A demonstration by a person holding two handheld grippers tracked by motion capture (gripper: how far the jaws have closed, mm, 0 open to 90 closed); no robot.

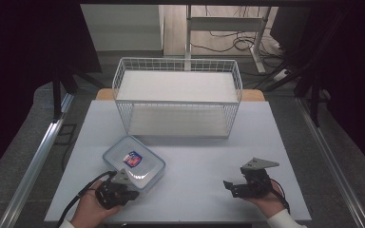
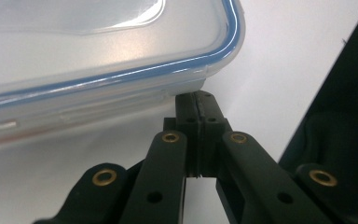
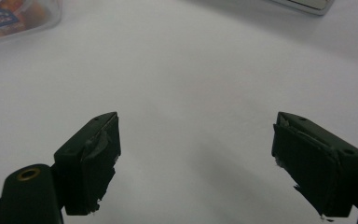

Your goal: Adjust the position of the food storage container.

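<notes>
A clear plastic food box (image 1: 134, 163) with a blue-rimmed lid and a small red-and-blue label lies on the white table (image 1: 199, 161), front left. My left gripper (image 1: 123, 184) sits at the box's near edge. In the left gripper view its jaws are pressed together with nothing between them, and the tips (image 2: 196, 100) touch the box's lower rim (image 2: 121, 88) just under the lid. My right gripper (image 1: 229, 186) rests low at the front right, apart from the box. Its jaws stand wide open over bare table (image 3: 196, 135). The box's corner (image 3: 14, 18) shows far off at the top left.
A white wire basket rack (image 1: 177, 95) with two shelves stands at the back middle of the table. Beyond it are a desk frame and floor cables (image 1: 233, 42). The table's front edge runs just below both hands.
</notes>
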